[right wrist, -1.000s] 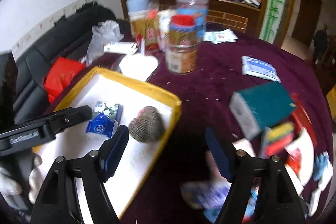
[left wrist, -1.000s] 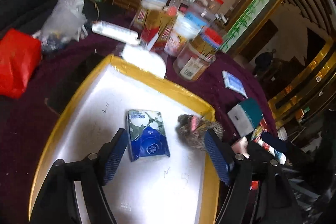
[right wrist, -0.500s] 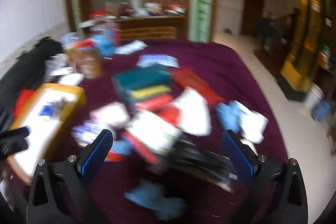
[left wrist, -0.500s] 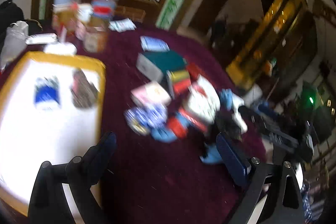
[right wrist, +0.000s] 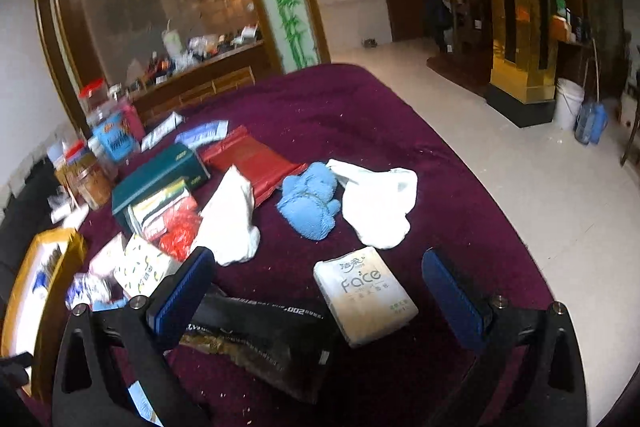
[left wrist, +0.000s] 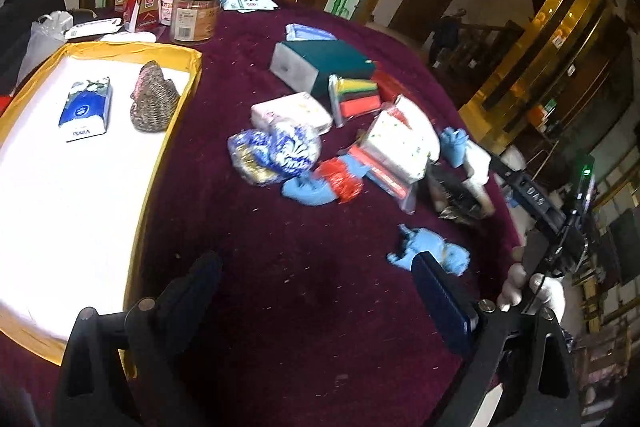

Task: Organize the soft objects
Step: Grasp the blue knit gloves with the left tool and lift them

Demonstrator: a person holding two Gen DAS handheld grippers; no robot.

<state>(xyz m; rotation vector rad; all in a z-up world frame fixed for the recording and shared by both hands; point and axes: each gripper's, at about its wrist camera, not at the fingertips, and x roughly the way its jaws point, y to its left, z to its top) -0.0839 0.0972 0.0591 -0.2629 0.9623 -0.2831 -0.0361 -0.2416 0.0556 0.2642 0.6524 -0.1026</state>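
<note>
The desk (left wrist: pixel 304 307), draped in maroon cloth, is carrying everything, and a yellow-rimmed tray (left wrist: pixel 160 155) is sitting at its left side. Both tools are hovering low over the cloth with nothing between their fingers. The left hand-held gripper (left wrist: pixel 316 291) is gaping wide over a bare patch, with a crumpled blue cloth (left wrist: pixel 432 251) lying just beside its right finger. The right hand-held gripper (right wrist: pixel 316 287) is spread wide too, tilted down toward a tissue pack (right wrist: pixel 366 301) reading "Face", which is lying between its fingers and closer to the camera than the fingertips. A black pouch (right wrist: pixel 256 335) marked "002" is lying just beside that pack. In the tray a blue tissue pack (left wrist: pixel 85 110) is showing "Vinda", with a grey knitted pouch (left wrist: pixel 154 103) just beside it.
</note>
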